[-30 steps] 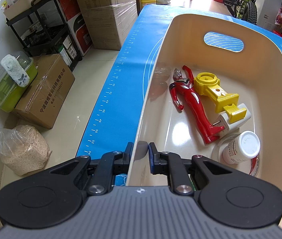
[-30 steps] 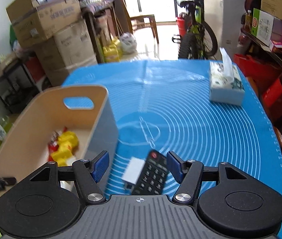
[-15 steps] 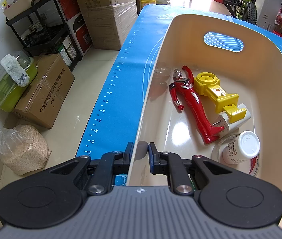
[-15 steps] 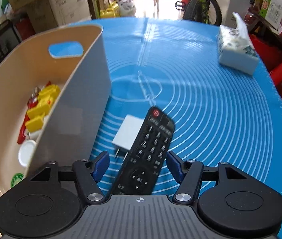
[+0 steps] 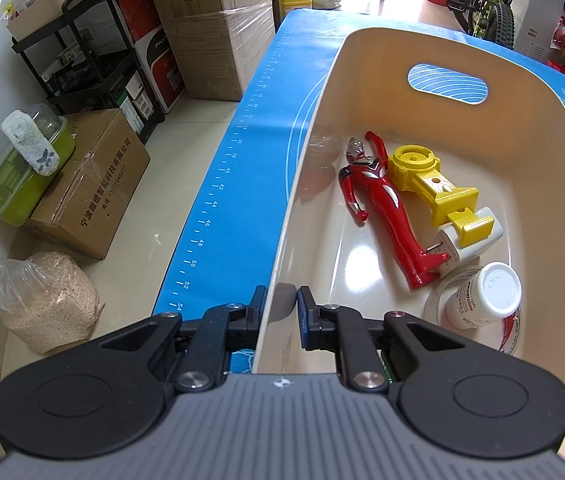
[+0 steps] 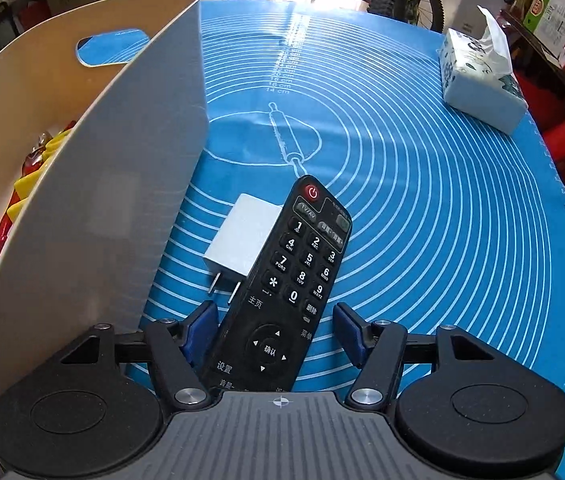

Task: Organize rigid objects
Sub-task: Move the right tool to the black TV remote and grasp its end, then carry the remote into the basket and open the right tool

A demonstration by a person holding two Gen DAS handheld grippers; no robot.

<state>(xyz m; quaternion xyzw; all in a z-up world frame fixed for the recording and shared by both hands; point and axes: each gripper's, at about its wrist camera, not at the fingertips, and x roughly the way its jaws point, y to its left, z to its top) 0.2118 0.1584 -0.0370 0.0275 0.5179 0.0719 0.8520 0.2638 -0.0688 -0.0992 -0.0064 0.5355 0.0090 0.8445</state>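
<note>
My left gripper point(image 5: 278, 300) is shut on the near wall of the beige bin point(image 5: 522, 92), one finger outside and one inside. In the bin lie a red hero figure point(image 5: 382, 208), a yellow toy point(image 5: 430, 184), a white charger point(image 5: 466, 240) and a white bottle point(image 5: 486, 296). In the right wrist view a black remote point(image 6: 294, 280) lies on the blue mat point(image 6: 422, 200), overlapping a white plug adapter point(image 6: 242, 236), just right of the bin point(image 6: 122, 200). My right gripper point(image 6: 274, 320) is open and straddles the remote's lower half, with a gap at each pad.
A tissue box point(image 6: 482, 84) stands at the mat's far right. The bin's grey outer wall rises close to my right gripper's left finger. Boxes, a shelf, a bicycle and a sack crowd the floor around the table.
My right gripper has come down and tilted towards the remote, which now lies between its fingers. The left gripper and the bin have not moved.
</note>
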